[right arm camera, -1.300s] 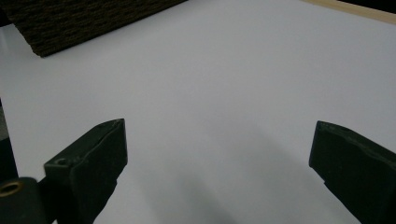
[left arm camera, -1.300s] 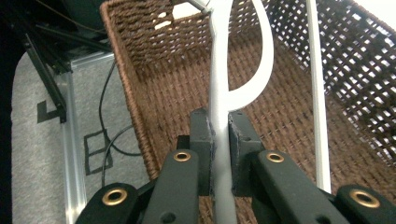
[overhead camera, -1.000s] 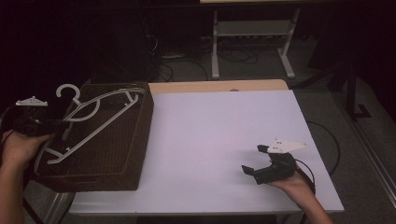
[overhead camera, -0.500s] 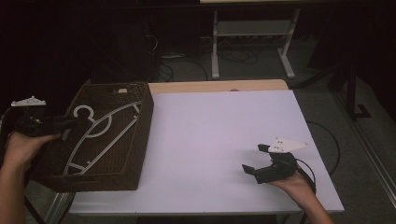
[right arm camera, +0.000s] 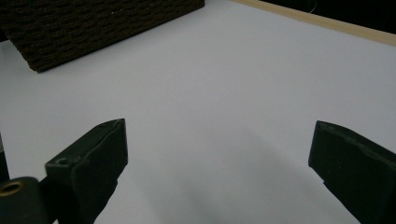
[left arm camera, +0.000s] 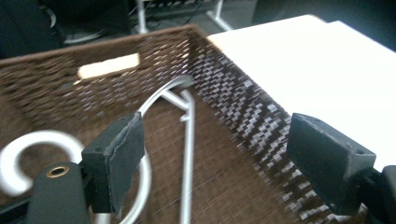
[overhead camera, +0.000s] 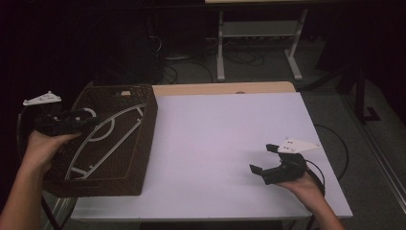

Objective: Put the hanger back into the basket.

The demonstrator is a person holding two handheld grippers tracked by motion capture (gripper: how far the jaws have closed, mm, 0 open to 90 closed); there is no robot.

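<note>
My left gripper hangs wide open, holding nothing; the white plastic hanger lies below its jaws inside the dark woven basket. Right gripper gapes empty; stowing looks done.

Both grippers, left and right, jaws wide apart.

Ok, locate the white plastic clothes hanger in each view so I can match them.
High view: white plastic clothes hanger lies inside the brown woven basket, left.
Left gripper view: hanger at centre, beyond the open jaws.
Right gripper view: not in it.
Shared landmark: the basket.
</note>
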